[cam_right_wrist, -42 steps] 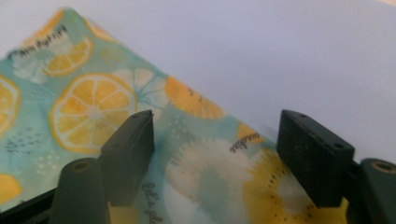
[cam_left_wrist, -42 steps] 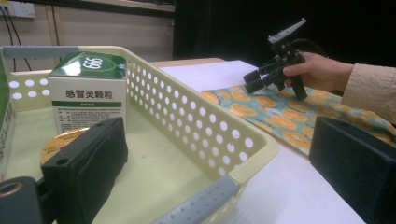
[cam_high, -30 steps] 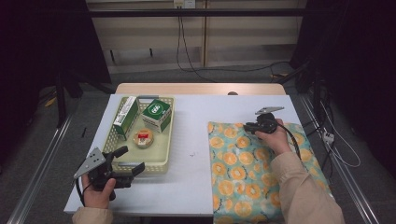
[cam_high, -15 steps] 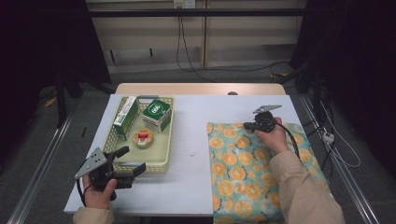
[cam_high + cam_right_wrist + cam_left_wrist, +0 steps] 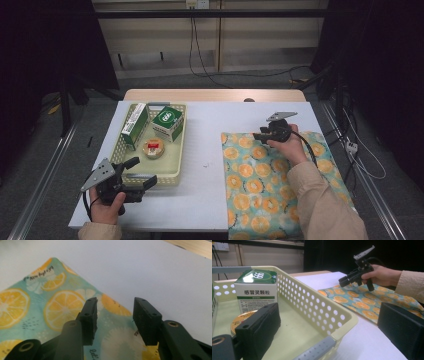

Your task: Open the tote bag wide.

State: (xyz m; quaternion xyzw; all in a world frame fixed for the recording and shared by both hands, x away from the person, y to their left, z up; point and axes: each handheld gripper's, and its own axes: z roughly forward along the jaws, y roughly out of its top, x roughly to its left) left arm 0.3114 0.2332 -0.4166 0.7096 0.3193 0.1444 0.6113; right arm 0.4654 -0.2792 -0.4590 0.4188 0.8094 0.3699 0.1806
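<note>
Change since earlier: hardly anything has moved. Right gripper (image 5: 261, 135) stays over the far left corner of the cloth; left gripper (image 5: 142, 181) stays at the basket's near edge.

High view: a white table (image 5: 210, 165) holds a pale yellow perforated plastic basket (image 5: 177, 150) on the left. It contains a green and white upright carton (image 5: 134, 125), a green-topped white medicine box (image 5: 167, 123) and a small round tin (image 5: 153, 148). On the right lies a teal cloth printed with orange slices (image 5: 260, 185), flat, its near end hanging over the table's front edge. The person's right forearm rests across it.

Left gripper view: the left gripper (image 5: 327, 325) has its jaws set wide, holding nothing, one jaw inside the basket (image 5: 317, 307) near the tin (image 5: 243, 317), the other outside over the table. The right gripper (image 5: 347, 280) shows farther off, over the cloth (image 5: 362, 300).

Right gripper view: the right gripper (image 5: 115, 312) has its jaws parted, nothing between them, pointing at the cloth (image 5: 50, 307) close to its edge, just short of the corner.

Progress: judging by this, the work on the cloth is only beginning. No grip is taken and the cloth lies unfolded.

Left to do: probably closing on the edge, then lifting or folding.
</note>
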